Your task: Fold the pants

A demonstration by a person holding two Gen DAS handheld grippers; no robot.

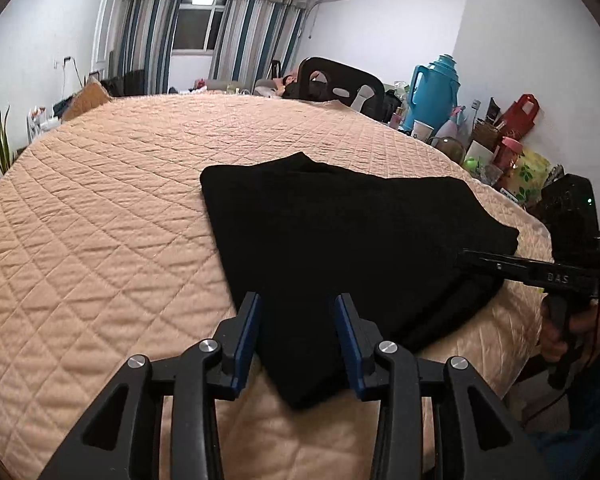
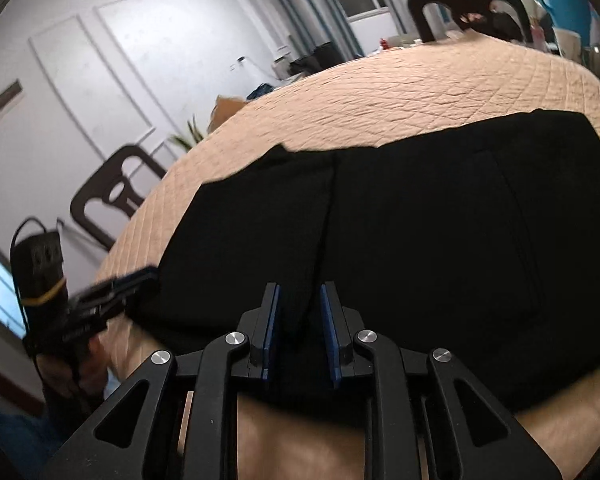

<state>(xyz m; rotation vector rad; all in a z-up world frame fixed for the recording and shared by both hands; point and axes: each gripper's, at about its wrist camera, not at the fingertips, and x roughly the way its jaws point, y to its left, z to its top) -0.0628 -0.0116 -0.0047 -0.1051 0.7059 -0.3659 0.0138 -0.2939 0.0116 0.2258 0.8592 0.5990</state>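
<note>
Black pants (image 1: 340, 232) folded on the quilt (image 1: 100, 220), both hand-held grippers, left (image 1: 298, 300) and right (image 2: 299, 292), spread, gripping nothing.

Black pants (image 1: 340, 232) are seen on a peach quilt (image 1: 120, 200) stitched in a diamond pattern. Blue pads line the black left gripper (image 1: 298, 304) and right gripper (image 2: 299, 294). At the far right, a turquoise flask (image 1: 436, 88) is seen; far off, curtains (image 1: 256, 36) striped blue, grey and white.
</note>
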